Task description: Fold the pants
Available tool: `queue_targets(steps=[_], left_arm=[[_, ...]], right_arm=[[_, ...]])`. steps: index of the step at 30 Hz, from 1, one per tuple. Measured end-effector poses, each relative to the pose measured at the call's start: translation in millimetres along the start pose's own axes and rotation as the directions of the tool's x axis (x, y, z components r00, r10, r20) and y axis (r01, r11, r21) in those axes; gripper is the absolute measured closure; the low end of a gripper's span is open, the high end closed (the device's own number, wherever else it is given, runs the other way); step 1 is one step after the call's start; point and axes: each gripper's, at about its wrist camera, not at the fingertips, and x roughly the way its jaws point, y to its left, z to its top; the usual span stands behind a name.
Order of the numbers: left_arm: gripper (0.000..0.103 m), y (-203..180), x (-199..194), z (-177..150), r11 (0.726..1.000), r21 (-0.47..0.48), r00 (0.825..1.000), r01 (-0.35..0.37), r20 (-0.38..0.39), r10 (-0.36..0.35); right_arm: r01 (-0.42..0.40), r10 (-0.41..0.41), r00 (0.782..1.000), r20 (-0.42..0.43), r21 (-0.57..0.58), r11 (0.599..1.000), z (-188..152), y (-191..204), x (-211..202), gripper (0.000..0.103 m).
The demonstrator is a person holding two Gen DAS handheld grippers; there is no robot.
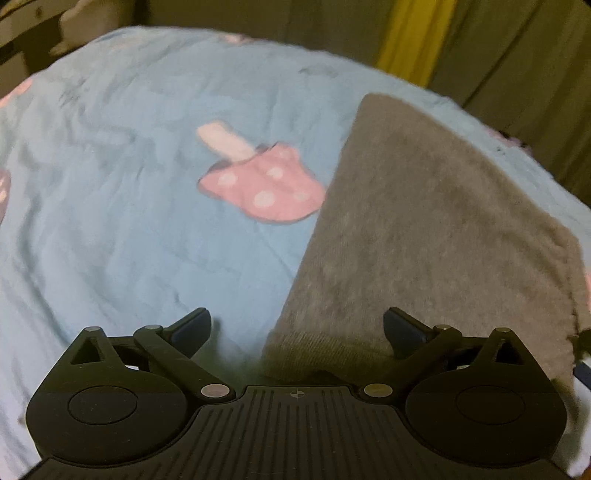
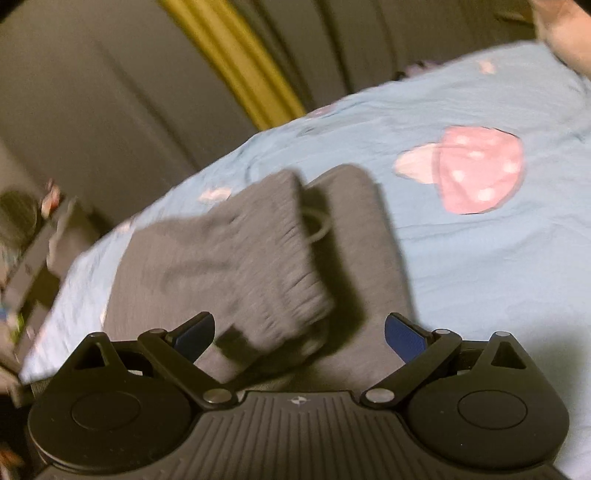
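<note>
Grey knit pants lie folded on a light blue bedsheet, at the right of the left wrist view. Their ribbed hem reaches down between my left gripper's fingers. My left gripper is open and empty just above that hem. In the right wrist view the pants lie folded, with a ribbed cuff flap on top and a white drawstring loop beside it. My right gripper is open and empty, close over the near edge of the pants.
The sheet carries pink mushroom prints. Grey curtains with a yellow stripe hang behind the bed. Cluttered furniture stands past the bed's left edge. A person's arm shows at the top right.
</note>
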Motion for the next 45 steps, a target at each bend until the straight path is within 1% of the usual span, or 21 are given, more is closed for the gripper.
queue_targets(steps=[4, 8, 11, 14, 15, 19, 21, 22, 23, 24, 25, 26, 29, 32, 35, 38, 39, 40, 41, 43, 45], left_arm=[[0.0, 10, 3, 18, 0.989, -0.003, 0.989, 0.15, 0.014, -0.15], [0.0, 12, 37, 41, 0.98, -0.002, 0.978, 0.197, -0.071, -0.197], [0.0, 11, 63, 54, 0.965, 0.005, 0.957, 0.264, -0.131, -0.261], [0.0, 8, 83, 66, 0.948, 0.021, 0.936, 0.317, -0.166, -0.309], [0.0, 7, 85, 70, 0.943, 0.021, 0.932, 0.332, -0.164, -0.324], [0.0, -7, 97, 82, 0.921, 0.057, 0.912, 0.385, -0.177, -0.37], [0.0, -20, 105, 84, 0.917, 0.097, 0.912, 0.387, -0.189, -0.365], [0.002, -25, 108, 84, 0.915, 0.118, 0.914, 0.385, -0.184, -0.361], [0.011, -31, 108, 84, 0.917, 0.141, 0.921, 0.373, -0.175, -0.348], [0.028, -36, 108, 84, 0.915, 0.162, 0.924, 0.369, -0.168, -0.343], [0.035, -40, 106, 84, 0.907, 0.18, 0.92, 0.38, -0.172, -0.352], [0.042, -43, 104, 84, 0.906, 0.189, 0.921, 0.379, -0.172, -0.349], [0.064, -52, 89, 84, 0.917, 0.229, 0.945, 0.325, -0.12, -0.305], [0.071, -63, 74, 93, 0.919, 0.249, 0.952, 0.305, -0.077, -0.295], [0.072, -73, 56, 102, 0.909, 0.266, 0.945, 0.321, -0.027, -0.326], [0.07, -82, 48, 115, 0.91, 0.249, 0.94, 0.331, 0.002, -0.342], [0.059, -85, 50, 120, 0.918, 0.233, 0.943, 0.322, 0.0, -0.332], [0.049, -89, 54, 124, 0.932, 0.212, 0.954, 0.294, -0.005, -0.3], [0.032, -93, 58, 127, 0.952, 0.203, 0.973, 0.227, -0.001, -0.232], [0.027, -97, 59, 126, 0.971, 0.221, 0.994, 0.089, 0.046, -0.101], [0.017, -98, 52, 113, 0.959, 0.278, 0.994, 0.062, 0.073, -0.085]], right_arm=[[0.011, -0.009, 1.0, -0.027, 0.072, 0.997, 28, -33, 3, 0.004], [-0.128, 0.157, 0.981, -0.117, 0.224, 0.966, 46, -71, 33, 0.004], [-0.188, 0.232, 0.965, -0.124, 0.294, 0.937, 49, -89, 50, 0.004], [-0.293, 0.355, 0.924, -0.139, 0.338, 0.894, 50, -91, 63, 0.004], [-0.315, 0.381, 0.913, -0.148, 0.34, 0.886, 49, -88, 68, 0.004], [-0.33, 0.38, 0.909, -0.17, 0.261, 0.907, 51, -69, 82, 0.004], [-0.339, 0.38, 0.908, -0.175, 0.225, 0.914, 52, -60, 86, 0.005], [-0.341, 0.377, 0.909, -0.179, 0.2, 0.918, 51, -55, 88, 0.012], [-0.339, 0.368, 0.911, -0.187, 0.171, 0.925, 51, -50, 90, 0.025], [-0.337, 0.362, 0.912, -0.193, 0.15, 0.929, 51, -45, 90, 0.03], [-0.341, 0.365, 0.912, -0.189, 0.147, 0.929, 50, -42, 90, 0.037], [-0.334, 0.354, 0.917, -0.183, 0.132, 0.933, 50, -39, 89, 0.039], [-0.296, 0.297, 0.941, -0.16, 0.034, 0.955, 54, -22, 80, 0.048], [-0.296, 0.292, 0.951, -0.106, -0.024, 0.955, 59, -4, 63, 0.054], [-0.313, 0.31, 0.949, -0.053, -0.055, 0.948, 70, 11, 52, 0.056], [-0.308, 0.308, 0.951, -0.003, -0.059, 0.95, 89, 14, 43, 0.056], [-0.297, 0.298, 0.955, 0.008, -0.052, 0.954, 96, 14, 43, 0.056], [-0.271, 0.272, 0.962, 0.017, -0.055, 0.961, 101, 14, 42, 0.046], [-0.223, 0.225, 0.974, 0.025, -0.069, 0.972, 106, 14, 44, 0.027], [-0.05, 0.055, 0.996, 0.068, -0.066, 0.997, 113, 11, 38, 0.016], [0.027, -0.012, 0.987, 0.161, -0.087, 0.996, 111, 9, 22, 0.011]])
